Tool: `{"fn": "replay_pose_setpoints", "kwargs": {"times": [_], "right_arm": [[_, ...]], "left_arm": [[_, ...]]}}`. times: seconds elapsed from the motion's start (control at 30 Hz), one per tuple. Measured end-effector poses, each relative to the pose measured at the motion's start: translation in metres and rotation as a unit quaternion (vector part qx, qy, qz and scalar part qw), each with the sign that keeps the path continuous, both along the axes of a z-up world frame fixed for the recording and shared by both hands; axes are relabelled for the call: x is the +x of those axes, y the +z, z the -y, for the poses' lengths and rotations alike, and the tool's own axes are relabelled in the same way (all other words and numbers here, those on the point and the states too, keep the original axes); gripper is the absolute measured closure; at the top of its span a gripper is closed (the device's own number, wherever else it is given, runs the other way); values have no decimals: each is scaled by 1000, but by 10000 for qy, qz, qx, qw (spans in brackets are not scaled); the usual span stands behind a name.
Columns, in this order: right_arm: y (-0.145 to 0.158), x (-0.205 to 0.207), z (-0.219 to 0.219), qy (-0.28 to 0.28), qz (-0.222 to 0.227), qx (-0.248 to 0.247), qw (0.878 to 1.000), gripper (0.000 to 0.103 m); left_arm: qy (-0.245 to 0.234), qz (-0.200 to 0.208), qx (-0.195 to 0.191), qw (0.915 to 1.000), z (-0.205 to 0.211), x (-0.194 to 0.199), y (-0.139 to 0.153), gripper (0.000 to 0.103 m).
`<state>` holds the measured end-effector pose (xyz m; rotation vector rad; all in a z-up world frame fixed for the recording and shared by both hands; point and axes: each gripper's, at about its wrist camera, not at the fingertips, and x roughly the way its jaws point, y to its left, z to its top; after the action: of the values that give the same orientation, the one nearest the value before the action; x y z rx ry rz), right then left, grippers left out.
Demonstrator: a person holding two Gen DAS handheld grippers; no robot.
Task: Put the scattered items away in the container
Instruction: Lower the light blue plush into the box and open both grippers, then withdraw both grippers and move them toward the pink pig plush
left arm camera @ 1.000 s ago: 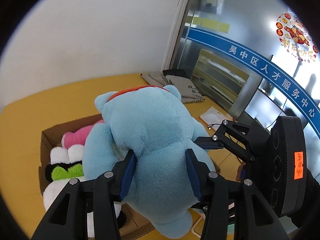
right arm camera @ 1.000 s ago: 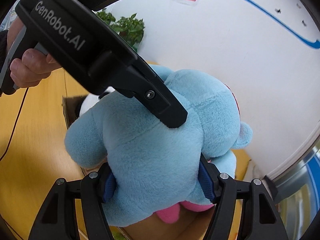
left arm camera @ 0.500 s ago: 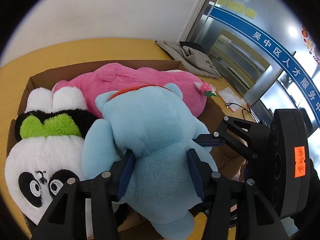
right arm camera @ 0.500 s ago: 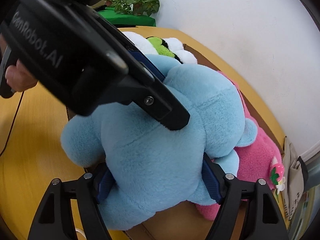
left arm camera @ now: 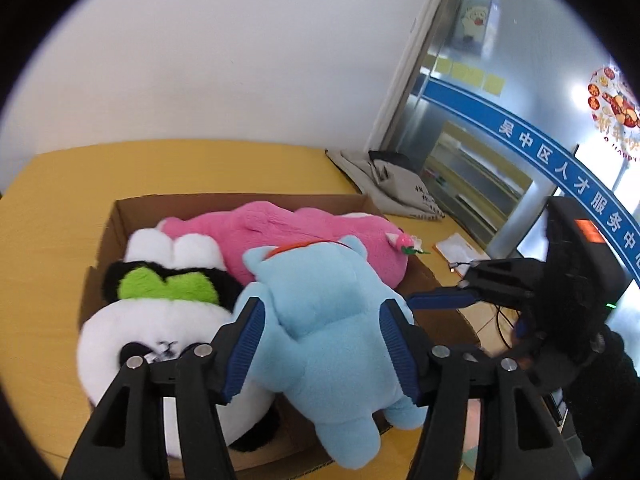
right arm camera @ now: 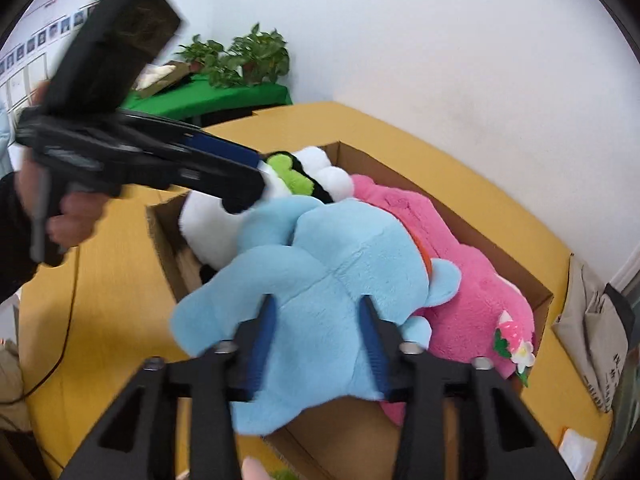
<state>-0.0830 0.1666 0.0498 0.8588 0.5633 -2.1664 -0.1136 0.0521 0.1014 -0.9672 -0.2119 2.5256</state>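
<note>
blue plush (left arm camera: 332,320) lies face down in the cardboard box (left arm camera: 240,204), partly on top of the other toys, with one foot hanging over the near edge of the box. the box sits on a yellow table (left arm camera: 60,208), near its far right corner by the white wall.

going left to right in the left wrist view: a panda plush (left arm camera: 160,320) with a green patch fills the left end of the box, its white face toward the near left corner. the left gripper (left arm camera: 322,348) comes next, spread wide, its blue pads on either side of the blue plush's back; the left pad is clear of the fur, and whether the right one touches cannot be told. behind the blue plush a pink plush (left arm camera: 304,236) lies along the far side of the box, a strawberry tag at its right end. the right gripper (left arm camera: 440,302) shows at the right, one blue pad just beside the blue plush's right side. a grey bag (left arm camera: 400,188) lies at the far right corner of the table.

in the right wrist view, the right gripper (right arm camera: 318,328) is also let go, fingers parted around the blue plush (right arm camera: 340,280) with gaps showing beside the pads. the left gripper, blurred, points at the panda plush (right arm camera: 224,220). the pink plush (right arm camera: 460,300) lies to the right.
</note>
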Motion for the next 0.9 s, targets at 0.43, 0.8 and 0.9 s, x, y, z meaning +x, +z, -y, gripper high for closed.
{"fn": "replay_pose_setpoints", "kwargs": {"times": [0.43,0.8,0.9], "right_arm": [[22,-75,2,-148,370,388,9985,71],[5,-53,-96,-2016,1233,-190,9715,19],[-4,-44,-107,-2091,1512,-92,9661,18]], "left_arm": [[-446,682,-486,9955,-15,23,-70,41],[-142,847,-379,9956,-13,34,-87,41],[-93,861,-476,9951,-16,36,-87,41]]}}
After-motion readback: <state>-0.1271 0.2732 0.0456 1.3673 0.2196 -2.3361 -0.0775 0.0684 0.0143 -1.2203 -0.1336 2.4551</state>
